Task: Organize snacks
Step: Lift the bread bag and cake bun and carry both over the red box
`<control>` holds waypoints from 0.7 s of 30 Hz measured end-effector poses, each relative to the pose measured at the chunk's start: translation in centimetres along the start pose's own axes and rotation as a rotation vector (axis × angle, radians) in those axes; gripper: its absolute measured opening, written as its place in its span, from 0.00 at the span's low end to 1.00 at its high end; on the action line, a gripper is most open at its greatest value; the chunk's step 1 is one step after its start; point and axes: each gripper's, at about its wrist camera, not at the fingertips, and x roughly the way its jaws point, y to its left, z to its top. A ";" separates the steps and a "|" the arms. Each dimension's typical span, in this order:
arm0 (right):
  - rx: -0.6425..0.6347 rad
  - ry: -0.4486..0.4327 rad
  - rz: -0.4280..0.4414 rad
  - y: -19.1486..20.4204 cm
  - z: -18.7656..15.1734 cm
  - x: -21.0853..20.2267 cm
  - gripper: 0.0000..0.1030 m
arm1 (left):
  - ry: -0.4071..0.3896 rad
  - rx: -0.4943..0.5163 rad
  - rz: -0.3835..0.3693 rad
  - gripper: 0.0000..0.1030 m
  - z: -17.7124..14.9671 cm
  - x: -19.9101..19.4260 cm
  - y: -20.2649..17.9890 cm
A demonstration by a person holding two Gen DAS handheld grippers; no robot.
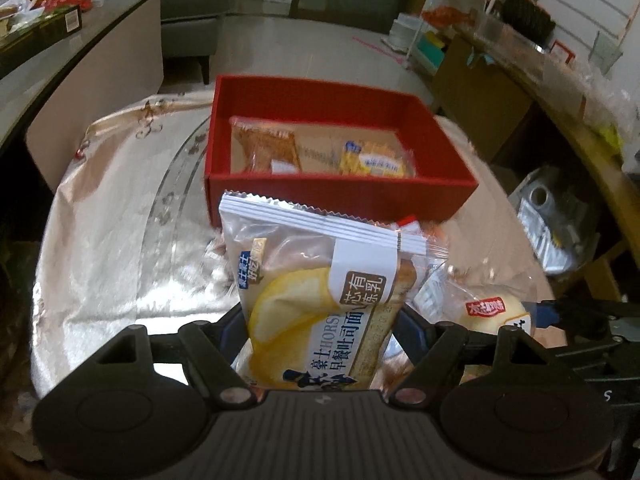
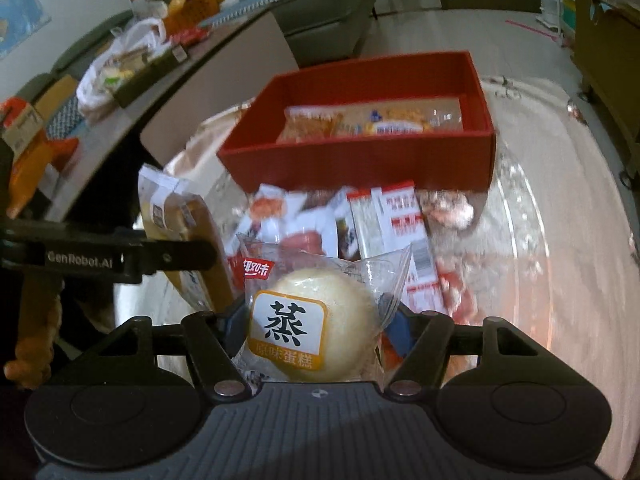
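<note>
My left gripper is shut on a toast bread packet, held upright above the table. In the right wrist view that toast packet shows at the left, with a left finger against it. My right gripper is shut on a round steamed cake packet, lifted off the snack pile. The left wrist view catches the cake packet at lower right. A red box stands beyond both grippers with two snack packets lying inside. Several red-and-white loose packets lie in front of the box.
The round table has a silvery cloth and a glass turntable. A low counter with bags and boxes runs along the left, a sofa sits behind, and shelves with clutter stand at the right.
</note>
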 end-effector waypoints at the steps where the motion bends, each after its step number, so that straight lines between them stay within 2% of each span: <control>1: 0.003 -0.012 0.001 -0.1 0.4 -0.1 0.71 | -0.011 -0.004 -0.005 0.67 0.3 -0.1 -0.1; 10: 0.004 -0.093 0.007 -0.6 3.7 -0.9 0.71 | -0.120 -0.018 -0.005 0.67 3.1 -0.8 -1.3; 21: 0.009 -0.148 0.008 -1.5 7.3 -0.5 0.71 | -0.188 -0.017 0.014 0.67 5.6 -0.4 -2.1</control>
